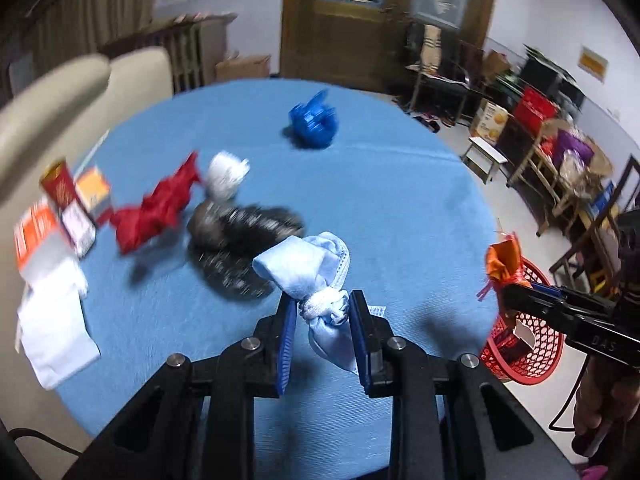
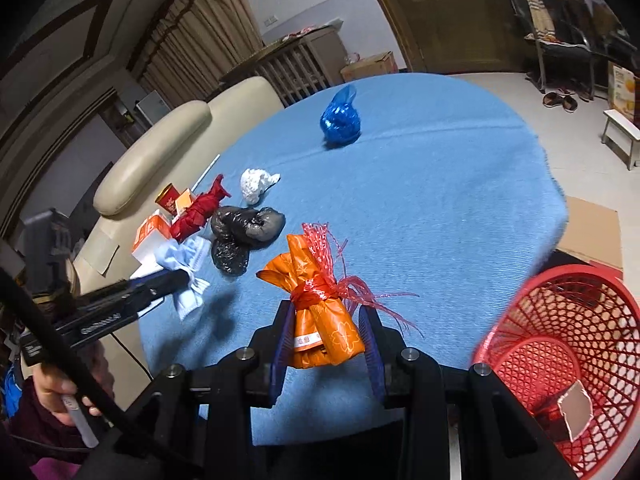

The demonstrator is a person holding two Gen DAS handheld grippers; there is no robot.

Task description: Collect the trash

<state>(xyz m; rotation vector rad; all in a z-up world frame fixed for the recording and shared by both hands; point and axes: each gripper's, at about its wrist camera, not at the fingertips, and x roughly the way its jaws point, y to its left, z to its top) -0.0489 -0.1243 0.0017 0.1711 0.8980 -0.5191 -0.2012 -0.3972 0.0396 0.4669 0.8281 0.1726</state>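
My left gripper (image 1: 322,308) is shut on a knotted light-blue bundle (image 1: 308,268) and holds it above the blue tablecloth (image 1: 400,208). My right gripper (image 2: 325,316) is shut on an orange bundle (image 2: 320,312) tied with red netting, also lifted off the table. In the left wrist view that orange bundle (image 1: 502,260) hangs near the table's right edge, over a red mesh basket (image 1: 532,340). The basket (image 2: 568,360) stands on the floor at lower right with a scrap of paper inside. On the table lie a red bag (image 1: 160,208), black bags (image 1: 240,248), a white wad (image 1: 226,174) and a blue bag (image 1: 314,122).
Small cartons and a red cup (image 1: 60,188) stand at the table's left edge beside white paper (image 1: 56,332). A cream sofa (image 2: 168,136) is behind the table. Stools, chairs and boxes (image 1: 540,152) crowd the floor at the right. A person's hand (image 2: 60,396) grips the left tool's handle.
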